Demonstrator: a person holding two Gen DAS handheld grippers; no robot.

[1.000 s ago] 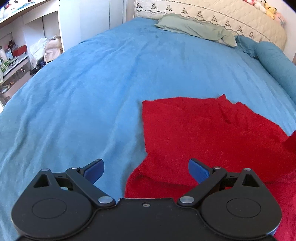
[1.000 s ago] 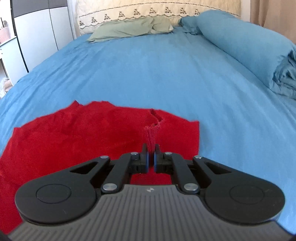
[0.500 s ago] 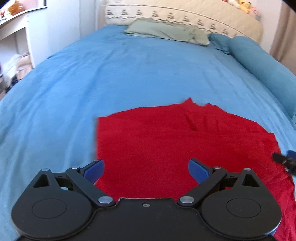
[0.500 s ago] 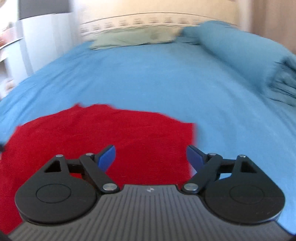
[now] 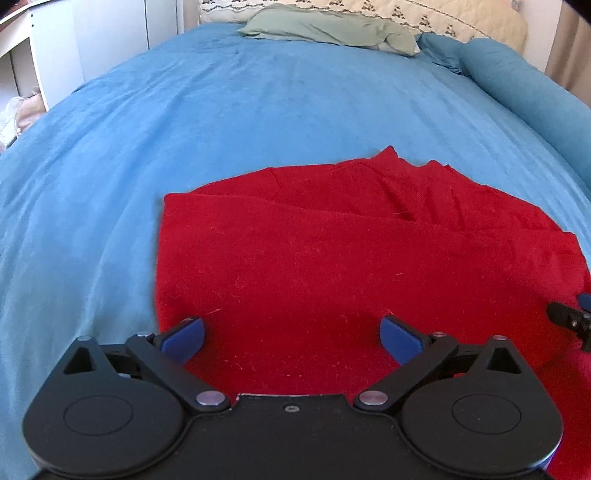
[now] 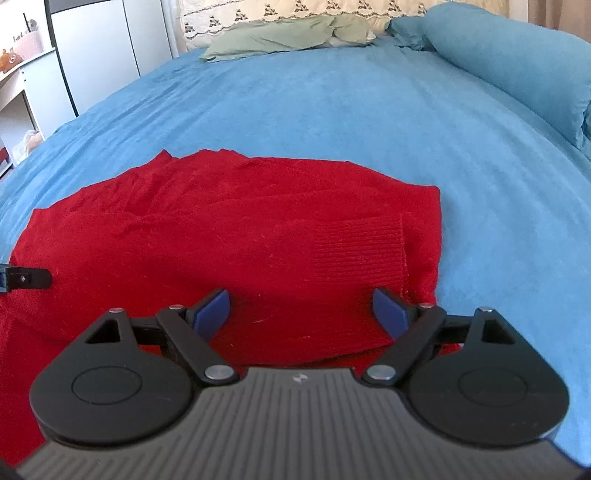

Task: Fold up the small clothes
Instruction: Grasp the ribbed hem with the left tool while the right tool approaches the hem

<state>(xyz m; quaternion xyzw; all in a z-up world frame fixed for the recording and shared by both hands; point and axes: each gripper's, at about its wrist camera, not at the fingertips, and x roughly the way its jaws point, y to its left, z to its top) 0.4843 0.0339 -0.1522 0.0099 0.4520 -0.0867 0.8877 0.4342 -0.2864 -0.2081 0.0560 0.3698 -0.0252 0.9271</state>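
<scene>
A red knit sweater [image 5: 332, 258] lies partly folded on the blue bed; it also shows in the right wrist view [image 6: 236, 240], with a ribbed sleeve cuff [image 6: 362, 251] laid across its right side. My left gripper [image 5: 291, 336] is open and empty, just above the sweater's near left part. My right gripper [image 6: 301, 310] is open and empty over the near right part, close to the cuff. Each gripper's tip shows at the edge of the other's view.
The blue bedspread [image 5: 258, 110] stretches far ahead. A green pillow [image 5: 325, 27] and a patterned headboard cushion lie at the far end. A rolled blue duvet [image 6: 509, 62] runs along the right. White shelves and cabinets [image 6: 92, 55] stand left of the bed.
My right gripper opened and let go of the sleeve cuff, which now lies flat on the sweater. Both grippers drew back over the sweater's near edge.
</scene>
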